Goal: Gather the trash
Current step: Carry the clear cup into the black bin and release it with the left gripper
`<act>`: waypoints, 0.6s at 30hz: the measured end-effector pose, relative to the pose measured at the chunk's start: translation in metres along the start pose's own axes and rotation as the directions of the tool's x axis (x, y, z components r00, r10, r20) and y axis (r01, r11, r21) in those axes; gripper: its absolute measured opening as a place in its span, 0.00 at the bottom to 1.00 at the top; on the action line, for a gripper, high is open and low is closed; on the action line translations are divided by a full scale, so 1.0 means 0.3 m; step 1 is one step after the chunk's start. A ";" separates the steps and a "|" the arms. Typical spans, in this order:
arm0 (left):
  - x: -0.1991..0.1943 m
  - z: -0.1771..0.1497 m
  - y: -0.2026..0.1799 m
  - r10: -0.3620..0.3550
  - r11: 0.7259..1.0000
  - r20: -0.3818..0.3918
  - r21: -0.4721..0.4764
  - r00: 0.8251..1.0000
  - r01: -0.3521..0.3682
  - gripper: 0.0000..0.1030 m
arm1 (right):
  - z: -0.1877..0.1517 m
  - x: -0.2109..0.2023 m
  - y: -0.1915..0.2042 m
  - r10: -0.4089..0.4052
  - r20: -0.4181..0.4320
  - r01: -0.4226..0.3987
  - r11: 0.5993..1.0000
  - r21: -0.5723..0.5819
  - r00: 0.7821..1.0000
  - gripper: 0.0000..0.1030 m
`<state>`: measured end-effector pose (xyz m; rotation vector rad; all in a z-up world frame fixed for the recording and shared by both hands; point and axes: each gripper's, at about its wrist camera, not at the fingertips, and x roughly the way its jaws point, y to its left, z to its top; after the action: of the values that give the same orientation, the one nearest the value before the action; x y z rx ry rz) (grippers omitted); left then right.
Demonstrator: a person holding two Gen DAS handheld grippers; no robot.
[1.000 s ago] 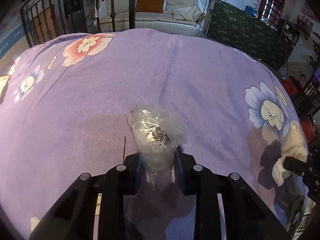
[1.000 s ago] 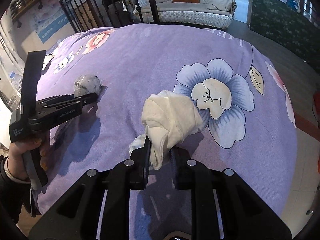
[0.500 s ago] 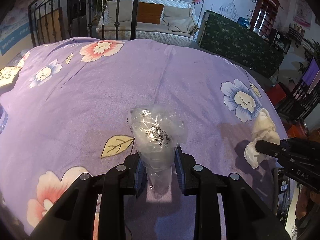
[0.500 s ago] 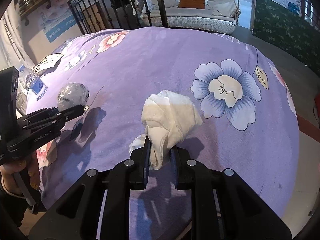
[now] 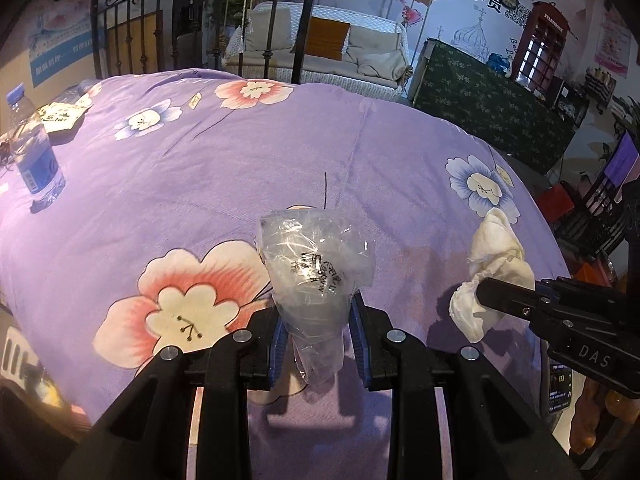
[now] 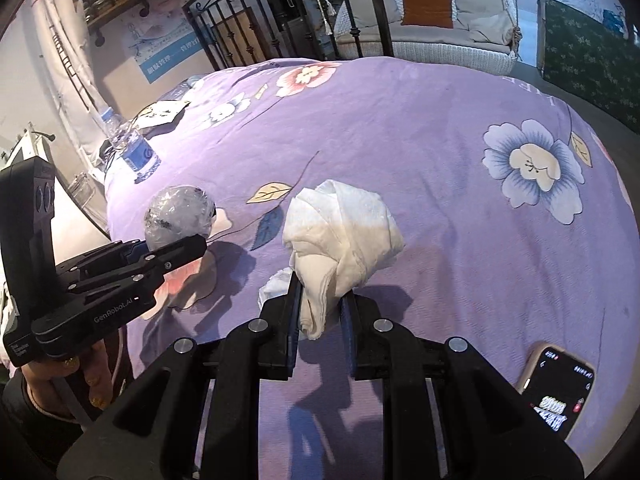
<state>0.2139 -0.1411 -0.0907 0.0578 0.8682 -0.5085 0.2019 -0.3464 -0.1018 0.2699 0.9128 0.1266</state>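
Carrying two pieces of trash above the purple floral bedspread [image 5: 360, 152]. Far left, a water bottle [image 5: 34, 160] stands on the cover, untouched. My left gripper [image 5: 316, 332] is clamped on a crumpled clear plastic wrapper [image 5: 316, 272], pinched at its tail so the bulk hangs forward and clear of the fabric. My right gripper [image 6: 320, 312] is closed tight on a wadded white tissue [image 6: 344, 236], likewise lifted. Lower right lies a phone [image 6: 556, 388]. I see no bin, so it probably sits out of frame.
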 end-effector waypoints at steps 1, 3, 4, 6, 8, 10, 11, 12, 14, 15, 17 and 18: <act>-0.015 -0.013 0.011 0.002 1.000 0.002 -0.005 1.000 -0.002 0.26 | -0.013 -0.001 0.024 0.009 0.004 -0.009 1.000 -0.006 1.000 0.18; -0.040 -0.037 0.029 0.004 1.000 0.003 -0.019 1.000 -0.004 0.26 | -0.030 0.005 0.065 0.016 0.010 -0.016 1.000 -0.022 1.000 0.18; -0.052 -0.048 0.038 0.006 1.000 0.004 -0.026 1.000 -0.006 0.26 | -0.041 0.006 0.085 0.025 0.011 -0.024 0.999 -0.028 1.000 0.18; -0.076 -0.067 0.054 0.016 0.999 0.012 -0.039 1.000 -0.016 0.26 | -0.064 0.008 0.125 0.047 0.010 -0.046 0.998 -0.041 0.999 0.18; -0.098 -0.086 0.070 0.026 0.999 0.018 -0.048 0.999 -0.025 0.26 | -0.083 0.010 0.159 0.048 0.010 -0.047 0.997 -0.060 0.999 0.18; -0.123 -0.108 0.083 0.039 0.998 0.025 -0.055 0.999 -0.038 0.26 | -0.102 0.012 0.189 0.062 0.005 -0.062 0.996 -0.071 0.998 0.18; -0.133 -0.118 0.092 0.044 0.997 0.027 -0.060 0.999 -0.043 0.26 | -0.112 0.012 0.202 0.071 0.003 -0.071 0.995 -0.075 0.997 0.18; -0.145 -0.129 0.103 0.048 0.997 0.028 -0.069 0.998 -0.046 0.26 | -0.119 0.011 0.213 0.075 0.004 -0.075 0.994 -0.078 0.997 0.18; -0.167 -0.154 0.130 0.055 0.994 0.027 -0.097 0.998 -0.052 0.26 | -0.134 0.007 0.239 0.083 0.005 -0.082 0.993 -0.088 0.997 0.18; -0.177 -0.167 0.148 0.063 0.992 0.025 -0.112 0.998 -0.060 0.26 | -0.140 0.005 0.250 0.094 0.005 -0.093 0.992 -0.088 0.996 0.18; -0.200 -0.193 0.188 0.084 0.986 0.022 -0.144 0.996 -0.080 0.26 | -0.154 0.003 0.281 0.111 0.002 -0.111 0.989 -0.099 0.994 0.18; -0.218 -0.208 0.216 0.094 0.982 0.020 -0.168 0.995 -0.089 0.26 | -0.161 0.001 0.299 0.116 0.003 -0.115 0.987 -0.111 0.993 0.18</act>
<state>0.1634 -0.0421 -0.0930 -0.0620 0.8740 -0.3486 0.1644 -0.2519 -0.1047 0.2196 0.8777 0.2819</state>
